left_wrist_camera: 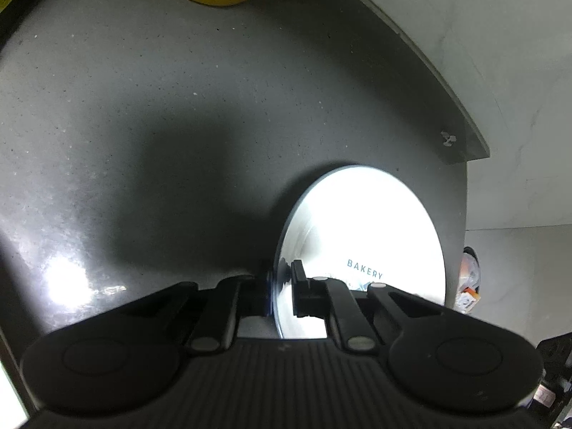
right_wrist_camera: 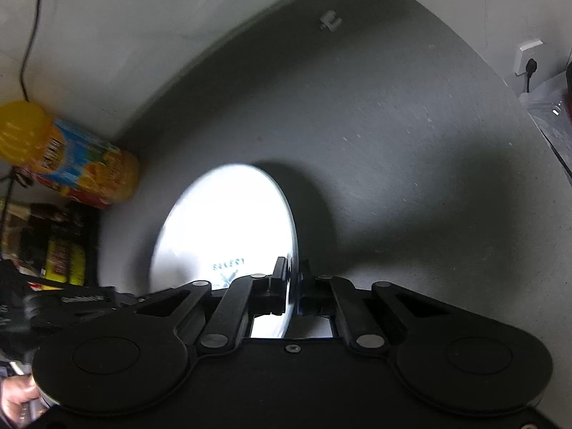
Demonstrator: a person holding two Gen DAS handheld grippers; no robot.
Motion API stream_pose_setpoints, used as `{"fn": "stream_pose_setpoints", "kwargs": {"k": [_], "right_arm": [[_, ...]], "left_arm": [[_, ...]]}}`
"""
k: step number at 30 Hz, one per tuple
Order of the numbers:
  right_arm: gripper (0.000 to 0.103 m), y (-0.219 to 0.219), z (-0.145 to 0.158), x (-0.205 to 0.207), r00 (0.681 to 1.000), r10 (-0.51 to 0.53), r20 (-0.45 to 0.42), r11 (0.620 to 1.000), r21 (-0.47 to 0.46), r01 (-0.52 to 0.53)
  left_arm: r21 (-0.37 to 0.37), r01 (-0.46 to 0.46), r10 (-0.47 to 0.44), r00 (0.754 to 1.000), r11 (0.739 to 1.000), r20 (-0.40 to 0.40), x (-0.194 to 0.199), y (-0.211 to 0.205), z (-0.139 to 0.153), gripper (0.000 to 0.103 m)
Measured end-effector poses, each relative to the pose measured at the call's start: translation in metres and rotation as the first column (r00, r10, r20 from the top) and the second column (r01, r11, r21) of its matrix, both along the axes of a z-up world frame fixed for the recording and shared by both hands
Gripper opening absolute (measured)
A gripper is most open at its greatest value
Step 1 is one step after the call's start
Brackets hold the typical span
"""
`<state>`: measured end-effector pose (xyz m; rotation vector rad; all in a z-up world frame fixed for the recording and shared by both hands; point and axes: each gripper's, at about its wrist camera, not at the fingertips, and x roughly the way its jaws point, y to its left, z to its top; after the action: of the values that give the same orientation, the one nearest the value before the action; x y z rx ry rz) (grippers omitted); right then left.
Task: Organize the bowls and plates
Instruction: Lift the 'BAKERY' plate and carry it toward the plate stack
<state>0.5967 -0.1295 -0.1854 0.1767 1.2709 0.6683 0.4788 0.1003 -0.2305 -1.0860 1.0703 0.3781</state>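
plate (left_wrist_camera: pixel 361 236) rim pinched (both sides), left gripper (left_wrist_camera: pixel 280 286), right gripper (right_wrist_camera: pixel 293 279)

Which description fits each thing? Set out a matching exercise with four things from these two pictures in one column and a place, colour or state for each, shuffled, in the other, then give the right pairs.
Things:
1. white plate
2. left gripper
3. yellow bottle
4. wall socket

Descriptions:
A. has a black plug in it
B. stands by the wall at the back of the grey countertop
C. carries the word BAKERY
D. shut on the plate's rim

Pairs: 1-C, 2-D, 3-B, 4-A
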Motion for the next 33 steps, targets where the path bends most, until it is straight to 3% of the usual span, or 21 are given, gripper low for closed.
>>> {"fn": "stream_pose_setpoints", "kwargs": {"k": [7, 20, 33], "right_arm": [[0.005, 0.001, 0.022, -0.01, 0.999, 0.0, 0.048, 1.0, 0.011, 0.0], [0.006, 0.005, 0.063, -0.027, 0.993, -0.032, 0.11, 0.999, 0.042, 0.028], [0.006, 0.024, 0.093, -0.063, 0.989, -0.028, 0.147, 0.996, 0.084, 0.015]], "left_arm": [[-0.023, 0.009, -0.008, 0.999, 1.0, 0.045, -0.012, 0.007, 0.012, 0.009], [0.023, 0.05, -0.053, 0.992, 0.998, 0.114, -0.033, 0.017, 0.058, 0.008], [0.056, 0.033, -0.042, 0.987, 0.998, 0.154, -0.079, 0.039, 0.095, 0.008]]}}
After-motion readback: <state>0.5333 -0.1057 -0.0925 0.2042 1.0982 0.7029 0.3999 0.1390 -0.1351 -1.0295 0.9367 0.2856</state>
